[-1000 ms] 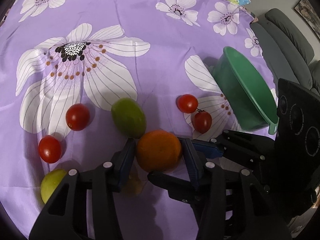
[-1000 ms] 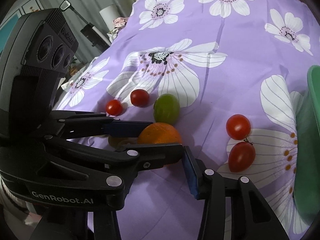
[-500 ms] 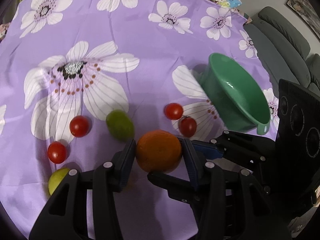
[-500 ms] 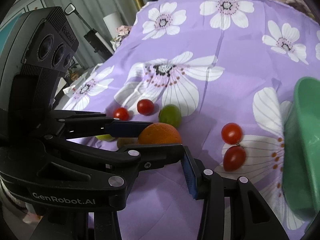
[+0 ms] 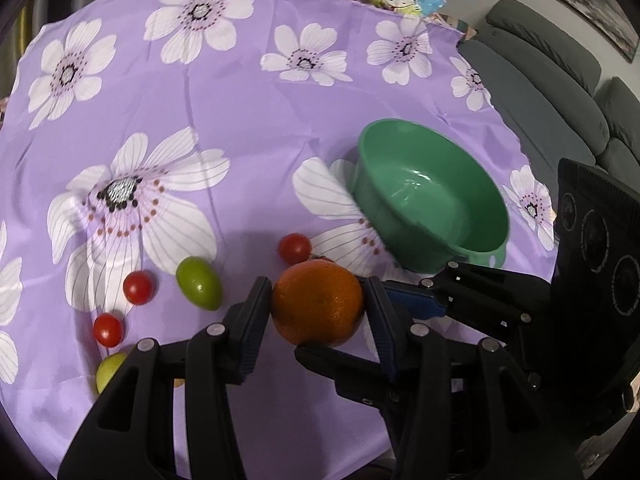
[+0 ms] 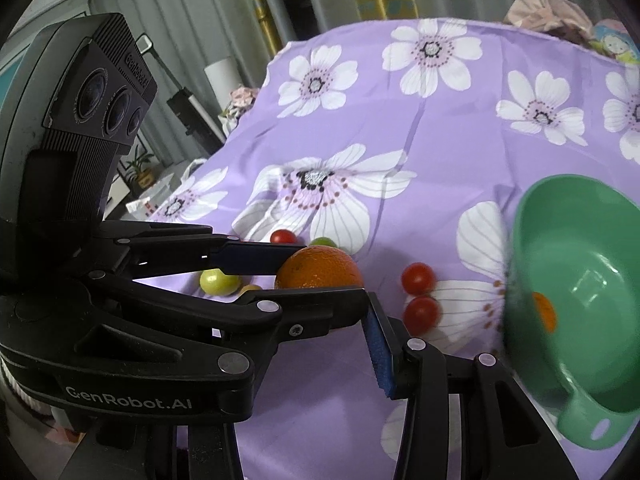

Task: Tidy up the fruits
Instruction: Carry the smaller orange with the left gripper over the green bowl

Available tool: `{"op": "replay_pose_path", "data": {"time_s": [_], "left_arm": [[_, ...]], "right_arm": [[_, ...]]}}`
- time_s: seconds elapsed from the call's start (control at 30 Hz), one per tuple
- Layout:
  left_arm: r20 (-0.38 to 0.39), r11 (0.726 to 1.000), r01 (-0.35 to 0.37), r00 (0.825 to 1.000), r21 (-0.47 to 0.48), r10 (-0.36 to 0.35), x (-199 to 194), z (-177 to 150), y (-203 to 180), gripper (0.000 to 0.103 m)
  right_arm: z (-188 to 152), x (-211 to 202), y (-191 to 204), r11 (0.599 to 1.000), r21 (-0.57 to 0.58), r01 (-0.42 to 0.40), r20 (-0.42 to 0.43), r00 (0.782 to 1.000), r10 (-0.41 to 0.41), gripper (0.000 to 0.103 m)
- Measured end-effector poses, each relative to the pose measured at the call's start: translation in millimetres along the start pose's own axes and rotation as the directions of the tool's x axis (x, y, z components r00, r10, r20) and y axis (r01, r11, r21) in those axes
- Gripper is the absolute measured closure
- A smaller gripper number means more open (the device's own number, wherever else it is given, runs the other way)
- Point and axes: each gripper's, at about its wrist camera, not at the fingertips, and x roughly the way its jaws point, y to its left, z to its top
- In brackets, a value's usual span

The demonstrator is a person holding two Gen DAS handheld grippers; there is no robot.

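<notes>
Orange (image 5: 318, 306) lifted higher in left gripper (image 5: 316, 312), green bowl (image 5: 430, 196) nearer

"GenRobot.AI" on left claw (image 6: 320, 276)

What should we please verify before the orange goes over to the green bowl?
1. Orange clamped between the pads of the left gripper: ok.
2. Green bowl has room: ok. The left wrist view shows no fruit inside.
3. Right gripper clear of the orange: cannot tell. Its fingers lie close beside the orange and the left gripper's finger.
4. Low path to the bowl free: not ok. Two red tomatoes lie on the cloth between the orange and the bowl, so it would probably be best to carry the orange above them.
5. Orange fully clear of the cloth: cannot tell.
</notes>
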Motion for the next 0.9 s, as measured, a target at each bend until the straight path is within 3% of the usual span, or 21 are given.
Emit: {"op": "replay_pose_path", "data": {"time_s": [0.47,0.9], "left_arm": [[0.017,0.992,0.029,0.999,0.124,-0.031,14,26,-45,0.056],[0.021,0.970,0.089,0.995,0.227,-0.096,36,56,-87,0.056]], "right_arm": [[-1,-34,-32,0.996,0.059,0.063,0.094,0.993,-0.068,0.057],[-1,-64,-75,0.981,0.128,0.149,0.160,0.973,-0.168,0.057]]}}
